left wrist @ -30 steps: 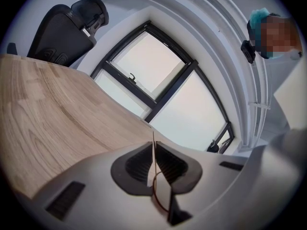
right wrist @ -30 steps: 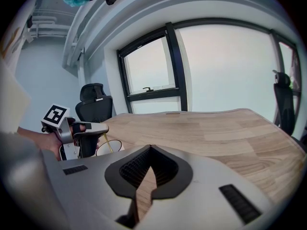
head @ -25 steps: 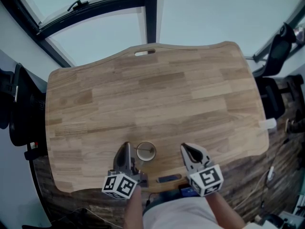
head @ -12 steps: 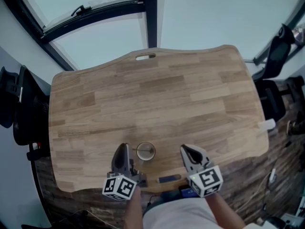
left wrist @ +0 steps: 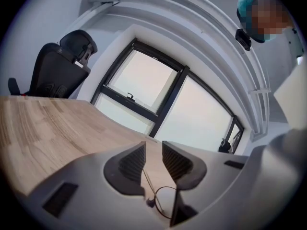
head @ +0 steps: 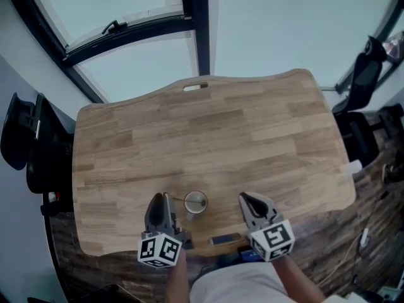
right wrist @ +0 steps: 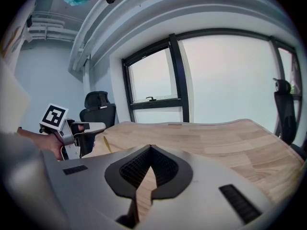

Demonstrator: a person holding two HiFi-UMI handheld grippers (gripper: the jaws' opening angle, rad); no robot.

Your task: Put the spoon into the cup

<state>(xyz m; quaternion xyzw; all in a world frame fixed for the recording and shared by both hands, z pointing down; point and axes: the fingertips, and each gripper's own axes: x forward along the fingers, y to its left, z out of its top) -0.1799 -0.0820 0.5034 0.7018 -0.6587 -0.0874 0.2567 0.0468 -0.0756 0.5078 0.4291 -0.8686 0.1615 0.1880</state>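
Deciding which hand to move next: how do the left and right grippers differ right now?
The left gripper's jaws stand slightly apart; the right gripper's jaws meet at their tips. The spoon handle and cup show between the left gripper's jaws; only table wood shows between the right gripper's. Both sit near the table's front edge, flanking the cup.

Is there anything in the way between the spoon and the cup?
Nothing visible. The spoon already seems to rest in the cup, with its handle pointing toward the open left gripper.
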